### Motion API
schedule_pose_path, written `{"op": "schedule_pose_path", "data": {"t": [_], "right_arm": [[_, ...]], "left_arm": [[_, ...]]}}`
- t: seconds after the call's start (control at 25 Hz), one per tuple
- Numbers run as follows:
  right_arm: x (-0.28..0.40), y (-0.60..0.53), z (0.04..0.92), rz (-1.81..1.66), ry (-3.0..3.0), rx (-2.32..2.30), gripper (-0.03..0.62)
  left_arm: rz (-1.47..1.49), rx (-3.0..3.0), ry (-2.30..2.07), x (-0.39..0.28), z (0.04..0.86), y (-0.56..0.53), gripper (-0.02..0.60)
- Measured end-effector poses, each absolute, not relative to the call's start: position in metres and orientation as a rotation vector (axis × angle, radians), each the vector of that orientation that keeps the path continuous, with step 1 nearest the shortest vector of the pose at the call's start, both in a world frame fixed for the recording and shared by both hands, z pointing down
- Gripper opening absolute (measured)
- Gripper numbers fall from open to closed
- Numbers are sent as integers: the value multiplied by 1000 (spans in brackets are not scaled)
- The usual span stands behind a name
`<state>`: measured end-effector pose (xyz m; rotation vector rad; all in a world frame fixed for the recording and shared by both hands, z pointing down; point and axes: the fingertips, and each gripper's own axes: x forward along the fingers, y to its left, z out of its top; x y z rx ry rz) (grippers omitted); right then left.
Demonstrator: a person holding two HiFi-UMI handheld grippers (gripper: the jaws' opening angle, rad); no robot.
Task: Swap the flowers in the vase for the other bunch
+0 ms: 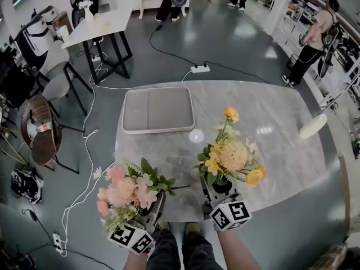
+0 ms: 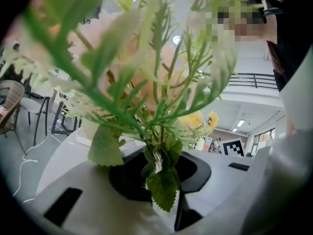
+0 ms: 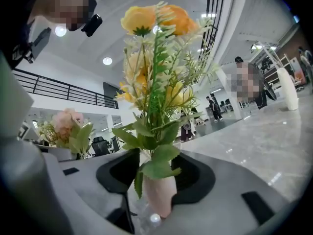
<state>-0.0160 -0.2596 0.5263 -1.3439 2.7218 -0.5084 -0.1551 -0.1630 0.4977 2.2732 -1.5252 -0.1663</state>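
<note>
Left fingers (image 2: 198, 173) clamped the pink bunch (image 1: 126, 190); right fingers (image 3: 195, 175) gripped the vase (image 3: 159, 195) of yellow flowers (image 1: 230, 156), which a tug could topple off the near edge of the counter (image 1: 270, 117).

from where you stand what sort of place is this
Probably a big open workspace or lab hall: a marble-topped table, a power strip on the grey floor, and a person standing off to the side.
</note>
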Motion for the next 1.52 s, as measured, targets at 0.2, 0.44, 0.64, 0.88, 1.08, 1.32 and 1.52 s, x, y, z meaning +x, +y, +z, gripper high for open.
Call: {"op": "schedule_pose_path", "data": {"t": [0.2, 0.44, 0.64, 0.88, 1.08, 1.32, 1.52], "right_arm": [[-17, -261, 519, -469, 2717, -1376, 137], [-23, -262, 512, -443, 2709, -1381, 83], [-16, -262, 505, -424, 2703, -1373, 75], [-19, -266, 479, -410, 2693, -1352, 75], [-19, -268, 466, -398, 2702, -1310, 74], [-20, -266, 455, -379, 2714, -1288, 74], [-10, -266, 443, -372, 2710, -1285, 74]], "left_arm": [[-174, 2282, -1502, -155, 493, -165, 97], [-184, 2279, -1489, -165, 493, -163, 97], [-187, 2274, -1486, -160, 494, -162, 97], [-179, 2277, -1481, -164, 486, -162, 97], [-183, 2291, -1474, -162, 483, -162, 97], [-186, 2303, -1468, -162, 478, -160, 97], [-181, 2317, -1459, -154, 471, -161, 97]]}}
